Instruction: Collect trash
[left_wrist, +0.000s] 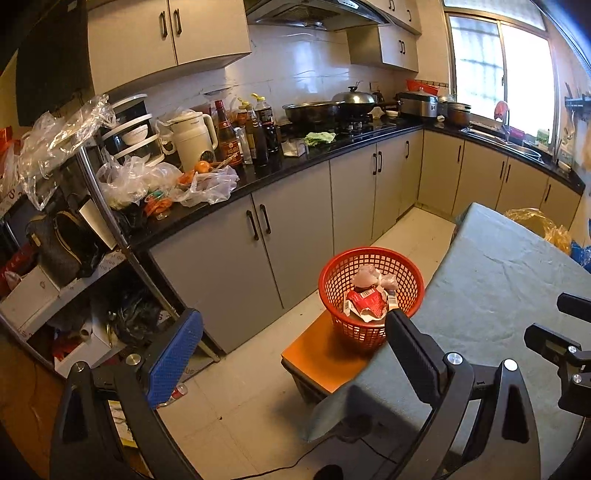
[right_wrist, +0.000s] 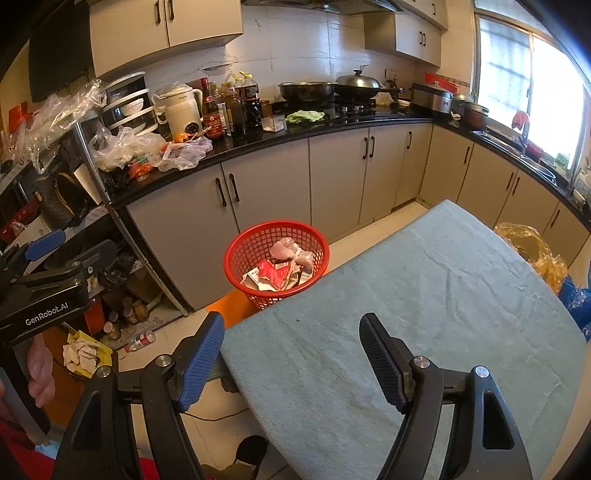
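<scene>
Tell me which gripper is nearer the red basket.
Left. The left gripper hangs open just short of the red basket, one finger overlapping its rim in view. The right gripper is open further back, over the table's near end.

Ahead of my right tool: table (right_wrist: 424, 314) under a wrinkled grey-green cloth (left_wrist: 509, 280); I see nothing lying on the cloth. Off the table's far-left corner, just past my left tool's right finger, an orange stool (left_wrist: 325, 354) carries the red mesh basket (right_wrist: 243, 258), which holds crumpled wrappers (right_wrist: 275, 275). Floor (left_wrist: 243, 398), pale tile: small bottle (right_wrist: 140, 340) lying on its side left of my right tool; a dark cable (right_wrist: 210, 419) runs beneath the table edge.
</scene>
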